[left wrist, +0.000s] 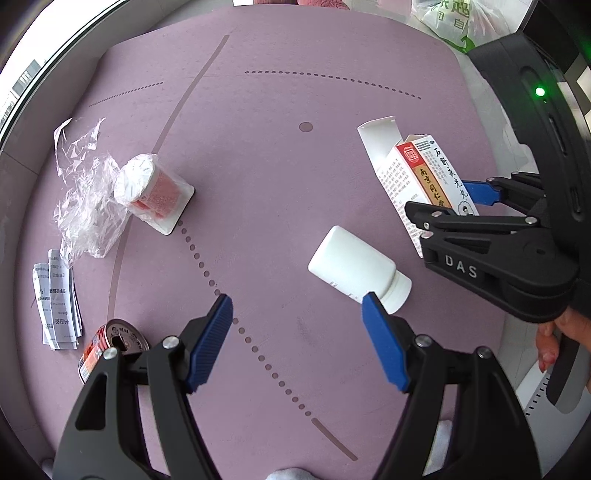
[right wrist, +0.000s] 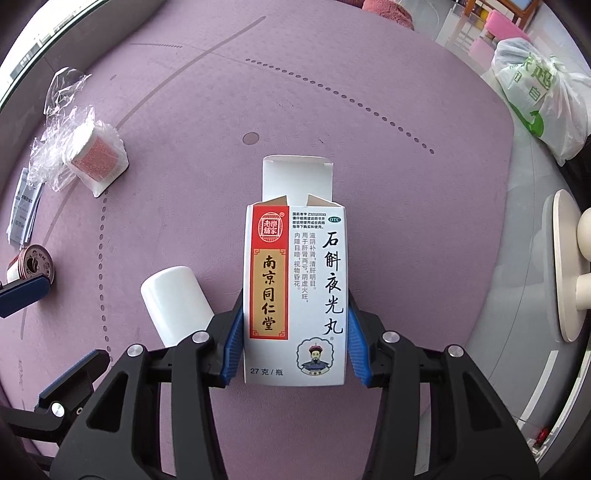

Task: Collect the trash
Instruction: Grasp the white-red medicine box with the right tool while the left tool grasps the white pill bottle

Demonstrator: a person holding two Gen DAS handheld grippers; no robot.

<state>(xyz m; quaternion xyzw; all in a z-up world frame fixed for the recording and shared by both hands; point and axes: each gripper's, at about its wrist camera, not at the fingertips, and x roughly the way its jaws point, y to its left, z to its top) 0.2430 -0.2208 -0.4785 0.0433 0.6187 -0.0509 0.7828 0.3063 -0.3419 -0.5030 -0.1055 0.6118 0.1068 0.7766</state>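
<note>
My right gripper (right wrist: pixel 293 328) is shut on a white and red medicine box (right wrist: pixel 295 280) with its top flap open; the box also shows in the left wrist view (left wrist: pixel 417 177). My left gripper (left wrist: pixel 297 325) is open and empty above the purple mat (left wrist: pixel 277 166). A white pill bottle (left wrist: pixel 358 269) lies on its side by the left gripper's right finger; it also shows in the right wrist view (right wrist: pixel 173 306). A red-labelled cup (left wrist: pixel 147 188), crumpled clear plastic (left wrist: pixel 85 206), folded leaflets (left wrist: pixel 59 299) and a small can (left wrist: pixel 110 347) lie at the left.
A white and green plastic bag (right wrist: pixel 539 107) sits beyond the mat at the far right, also in the left wrist view (left wrist: pixel 454 18). A cream-coloured stand (right wrist: pixel 569 266) is at the right edge. A window frame (left wrist: pixel 44 62) runs along the far left.
</note>
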